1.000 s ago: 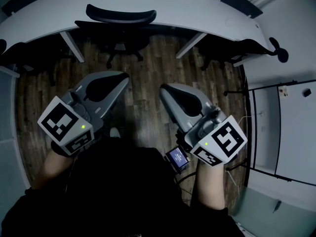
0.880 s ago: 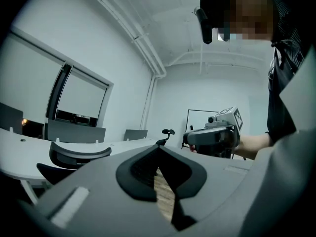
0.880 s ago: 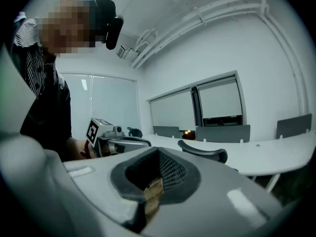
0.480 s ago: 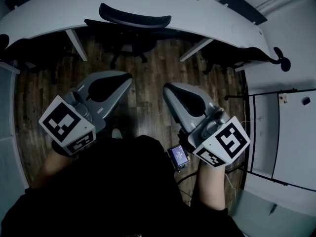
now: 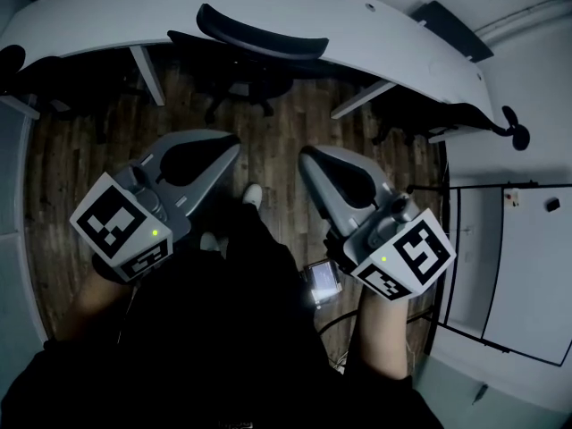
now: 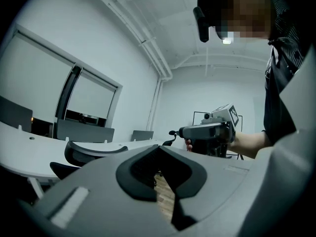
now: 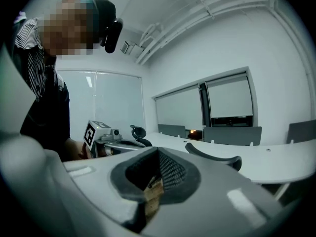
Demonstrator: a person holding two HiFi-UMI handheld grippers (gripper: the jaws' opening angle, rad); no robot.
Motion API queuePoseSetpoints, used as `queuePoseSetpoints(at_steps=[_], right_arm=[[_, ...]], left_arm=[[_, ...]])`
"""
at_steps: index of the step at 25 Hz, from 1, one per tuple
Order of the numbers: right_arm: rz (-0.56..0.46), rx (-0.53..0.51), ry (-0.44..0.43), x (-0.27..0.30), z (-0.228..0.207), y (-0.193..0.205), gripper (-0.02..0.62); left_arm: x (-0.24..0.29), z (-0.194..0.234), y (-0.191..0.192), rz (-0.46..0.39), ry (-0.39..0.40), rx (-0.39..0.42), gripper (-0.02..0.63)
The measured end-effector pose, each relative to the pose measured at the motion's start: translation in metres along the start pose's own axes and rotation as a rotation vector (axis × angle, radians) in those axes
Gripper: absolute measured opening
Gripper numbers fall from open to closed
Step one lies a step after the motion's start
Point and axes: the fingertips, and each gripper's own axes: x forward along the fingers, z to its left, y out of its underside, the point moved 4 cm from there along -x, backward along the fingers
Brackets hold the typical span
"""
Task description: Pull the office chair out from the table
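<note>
The black office chair [image 5: 259, 39] is tucked under the curved white table [image 5: 116, 12]; only its backrest top and dark seat show. It also appears in the left gripper view as a curved backrest [image 6: 93, 150] and in the right gripper view [image 7: 213, 158]. My left gripper [image 5: 232, 143] and right gripper [image 5: 307, 156] hover side by side above the wood floor, short of the chair and apart from it. Both are shut with nothing between the jaws. Each sees the other: the right gripper [image 6: 210, 131] and the left gripper [image 7: 104, 138].
More dark chairs stand under the table at the left [image 5: 31, 83] and right [image 5: 429, 110]. A white panel on a black frame [image 5: 523, 257] stands at the right. The person's shoe [image 5: 253, 195] is on the wood floor [image 5: 71, 168] between the grippers.
Table and chair have slid lower and nearer in the head view as both grippers advanced toward them. A shoe has stepped forward between the grippers. Jaws stay shut.
</note>
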Motion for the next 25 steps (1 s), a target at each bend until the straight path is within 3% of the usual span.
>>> queuePoseSetpoints(at_steps=[6,25], right_arm=[[-0.017,-0.014,-0.039,0.018,-0.026,-0.008,0.002],[-0.051,-0.013,-0.163,0.092,-0.164,-0.023,0.002]], left_arm=[[0.012,0.015,-0.009,0.005,-0.029,0.055,0.002],[0.113,0.116,-0.025,0.040,-0.141,0.075,0.002]])
